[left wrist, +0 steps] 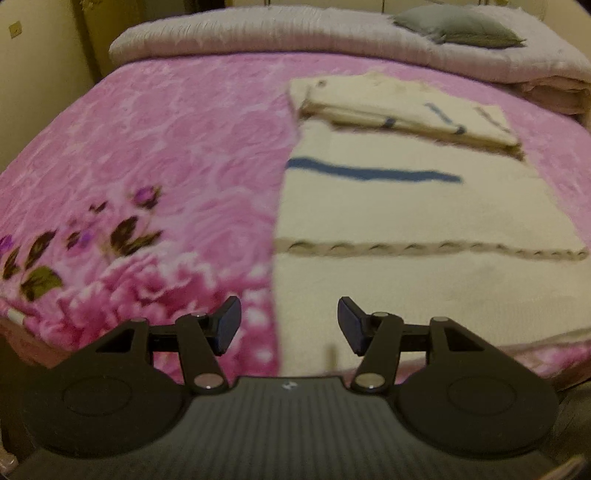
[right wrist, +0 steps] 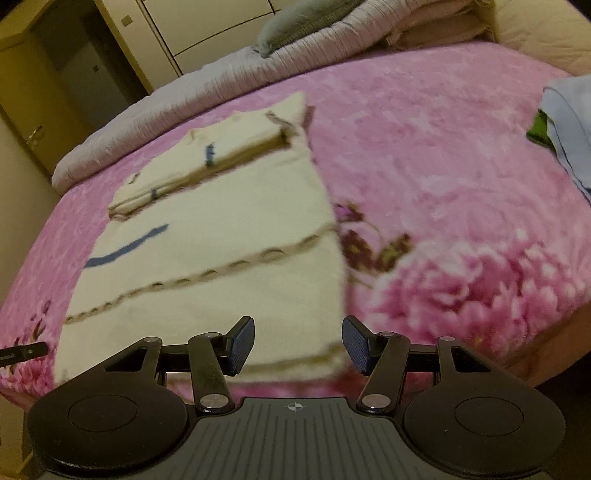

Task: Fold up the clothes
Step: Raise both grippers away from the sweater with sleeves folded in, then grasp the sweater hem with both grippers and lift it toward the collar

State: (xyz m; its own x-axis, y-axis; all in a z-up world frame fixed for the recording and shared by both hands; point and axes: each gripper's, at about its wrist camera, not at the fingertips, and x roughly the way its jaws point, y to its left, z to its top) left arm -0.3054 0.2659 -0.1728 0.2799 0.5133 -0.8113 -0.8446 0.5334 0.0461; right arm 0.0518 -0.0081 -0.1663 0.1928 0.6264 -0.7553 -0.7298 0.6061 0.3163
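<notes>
A cream garment (left wrist: 417, 210) with a blue stripe and a scalloped hem lies partly folded on the pink bed cover; its far part is folded over into a thicker band (left wrist: 406, 110). It also shows in the right wrist view (right wrist: 221, 258). My left gripper (left wrist: 288, 325) is open and empty, just above the garment's near left edge. My right gripper (right wrist: 298, 345) is open and empty, above the garment's near right corner. The tip of the left gripper (right wrist: 22, 352) shows at the left edge of the right wrist view.
The pink floral bed cover (left wrist: 166, 155) spreads across the bed. A rolled grey-white duvet (left wrist: 295, 33) with a grey pillow (left wrist: 458, 27) lies at the far end. A light blue and green cloth pile (right wrist: 565, 125) sits at the right. Wardrobe doors (right wrist: 207, 26) stand behind.
</notes>
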